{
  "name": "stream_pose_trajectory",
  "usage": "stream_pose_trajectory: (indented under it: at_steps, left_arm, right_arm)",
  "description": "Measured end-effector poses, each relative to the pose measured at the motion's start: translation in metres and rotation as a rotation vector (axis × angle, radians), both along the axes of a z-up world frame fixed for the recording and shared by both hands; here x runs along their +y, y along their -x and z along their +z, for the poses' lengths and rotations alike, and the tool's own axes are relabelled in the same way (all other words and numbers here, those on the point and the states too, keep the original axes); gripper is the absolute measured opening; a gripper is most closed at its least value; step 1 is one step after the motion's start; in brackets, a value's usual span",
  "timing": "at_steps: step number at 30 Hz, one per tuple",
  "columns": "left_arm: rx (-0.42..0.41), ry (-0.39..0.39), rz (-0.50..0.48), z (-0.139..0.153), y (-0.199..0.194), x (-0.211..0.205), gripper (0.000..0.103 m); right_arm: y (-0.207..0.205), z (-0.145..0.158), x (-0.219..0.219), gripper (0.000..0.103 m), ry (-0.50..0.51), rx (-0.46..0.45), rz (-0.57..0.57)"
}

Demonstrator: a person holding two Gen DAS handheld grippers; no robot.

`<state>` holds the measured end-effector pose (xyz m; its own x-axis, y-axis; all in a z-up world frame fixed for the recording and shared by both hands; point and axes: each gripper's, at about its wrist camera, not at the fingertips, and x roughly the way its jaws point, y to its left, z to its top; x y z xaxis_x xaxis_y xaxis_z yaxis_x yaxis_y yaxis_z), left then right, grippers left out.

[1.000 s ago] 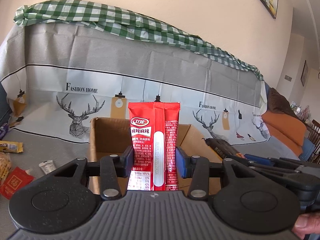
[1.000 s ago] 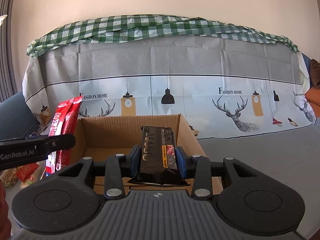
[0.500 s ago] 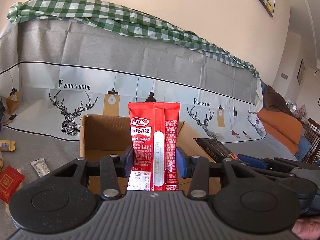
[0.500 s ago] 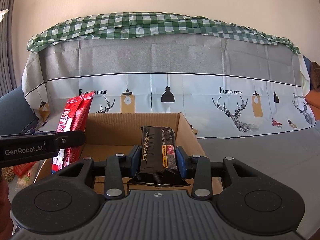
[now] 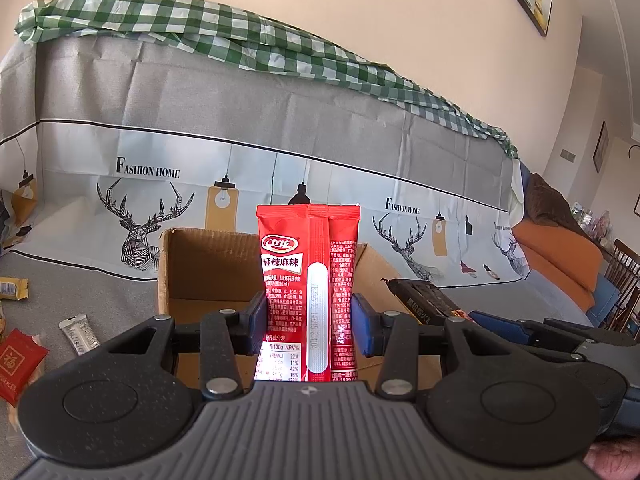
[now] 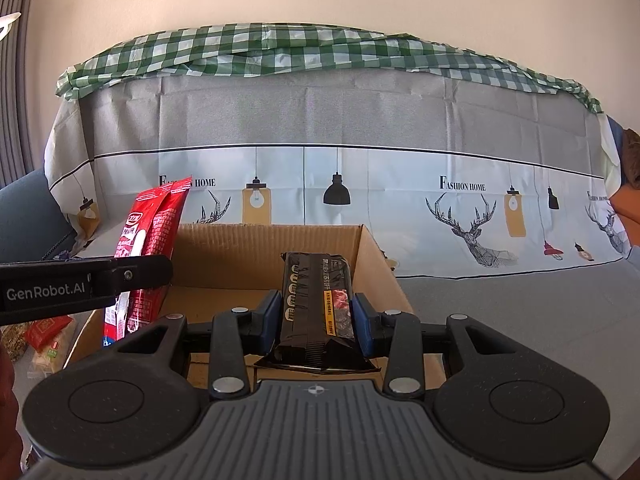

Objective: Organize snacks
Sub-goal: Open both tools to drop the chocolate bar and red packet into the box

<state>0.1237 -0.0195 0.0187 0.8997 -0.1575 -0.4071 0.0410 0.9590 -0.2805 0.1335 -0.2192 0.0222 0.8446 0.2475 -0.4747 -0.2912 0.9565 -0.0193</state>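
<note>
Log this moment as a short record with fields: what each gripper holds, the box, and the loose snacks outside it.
left gripper: shut on the red snack packet, held upright in front of the box
right gripper: shut on the black snack packet, over the box
cardboard box: open-topped, on the grey cloth; the floor that shows is bare
outside the box: a small silver sachet, a red pack and a yellow wrapper, all to its left
backdrop: sofa cover printed with deer and lamps
</note>
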Motion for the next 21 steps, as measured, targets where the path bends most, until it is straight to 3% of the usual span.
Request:
stream_pose_trajectory:
  at_steps: [18,21]
  left_arm:
    - [0.0,0.014,0.005,0.0007,-0.0006,-0.0007,0.048]
    - [-0.003,0.031,-0.001,0.0009,-0.0004,0.0004,0.052]
  right_arm:
    - [0.0004,-0.0002,0.0008,0.04,0.001,0.0,-0.001]
    - [0.0001,0.0001,0.0005,0.041,0.002,0.001,-0.001]
